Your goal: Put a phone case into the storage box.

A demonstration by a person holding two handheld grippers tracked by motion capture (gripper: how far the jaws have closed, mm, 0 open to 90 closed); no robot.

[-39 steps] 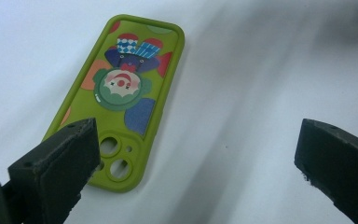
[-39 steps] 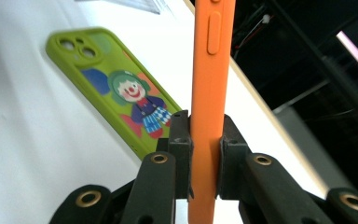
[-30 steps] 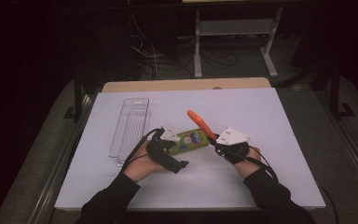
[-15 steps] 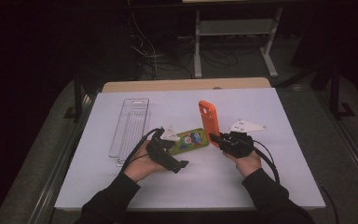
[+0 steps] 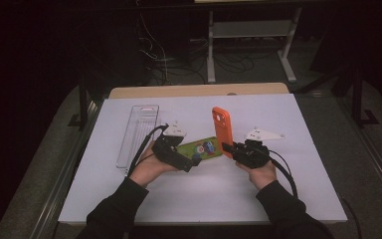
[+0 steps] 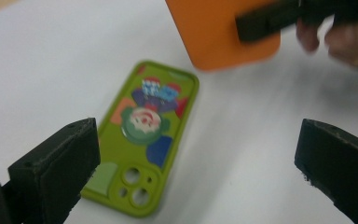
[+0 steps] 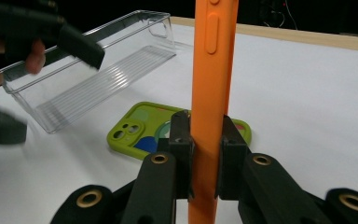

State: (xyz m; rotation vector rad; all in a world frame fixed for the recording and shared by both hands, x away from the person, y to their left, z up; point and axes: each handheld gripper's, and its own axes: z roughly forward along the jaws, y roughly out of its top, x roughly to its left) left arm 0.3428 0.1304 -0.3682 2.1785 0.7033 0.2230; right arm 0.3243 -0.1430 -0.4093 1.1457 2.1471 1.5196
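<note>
The right tongs (image 7: 204,154) are clamped on the lower end of the orange phone case (image 7: 212,84), pads pressing it from both sides. A second ago that case lay low and slanted over the green one, close to the bench; now it stands upright on its short edge, lifted clear. In the high view the right tongs (image 5: 231,149) grip the bottom of the orange case (image 5: 221,129), which rises tall at the middle of the bench (image 5: 298,199).

The left tongs (image 6: 196,158) stand wide apart with nothing between the pads, hovering just above the green phone case (image 6: 144,140). That case lies flat on the white bench, its cartoon print and camera cut-outs facing up. From above, the left tongs (image 5: 191,162) sit at the near left end of the green case (image 5: 201,148), which looks uncovered now that the orange one has swung up.

To the left of both hands lies the clear plastic tray (image 5: 139,132), long, narrow and with nothing in it. My guess is that the two cases have just been separated, so each can be carried on its own, probably toward that tray, with the green one next to be picked up.
</note>
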